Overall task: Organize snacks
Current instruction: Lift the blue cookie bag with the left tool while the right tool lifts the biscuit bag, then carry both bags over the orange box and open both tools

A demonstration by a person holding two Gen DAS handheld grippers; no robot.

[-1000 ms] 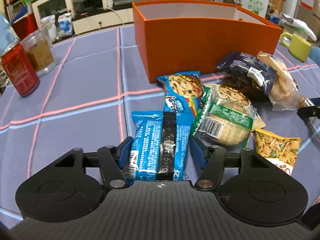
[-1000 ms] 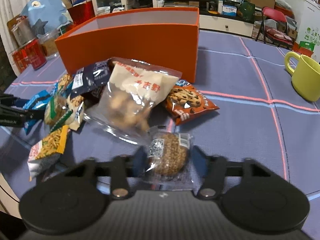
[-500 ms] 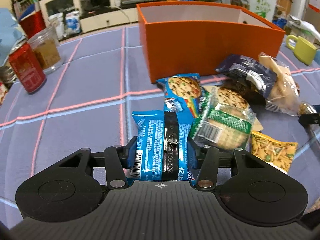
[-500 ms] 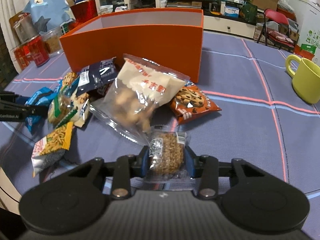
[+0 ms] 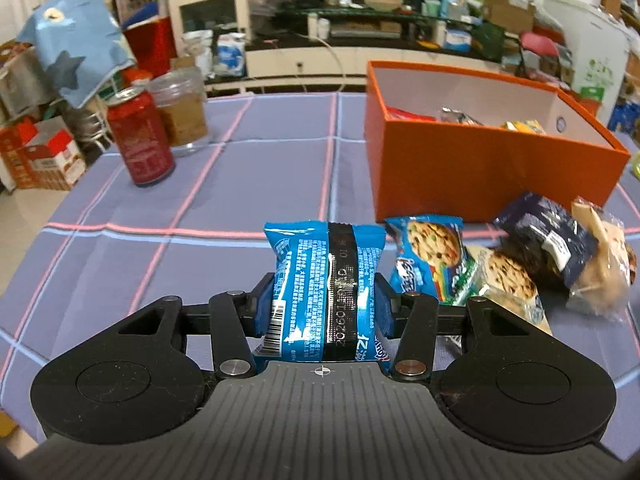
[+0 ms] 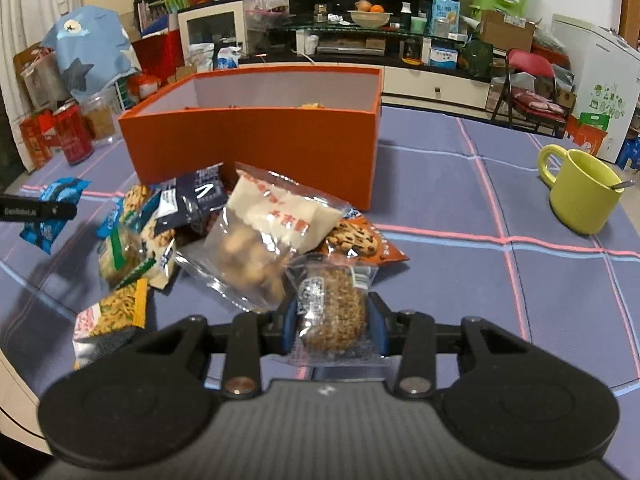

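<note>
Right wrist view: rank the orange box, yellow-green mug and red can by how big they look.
1. orange box, by far the largest.
2. yellow-green mug.
3. red can, smallest, though it sits farther back at the table's edge, so its true size versus the mug is unsure.

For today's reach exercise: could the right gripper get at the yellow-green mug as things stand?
Probably not yet: the right gripper is shut on a round grain cake packet. The tablecloth towards the mug looks bare, so only its full jaws hinder it.
</note>
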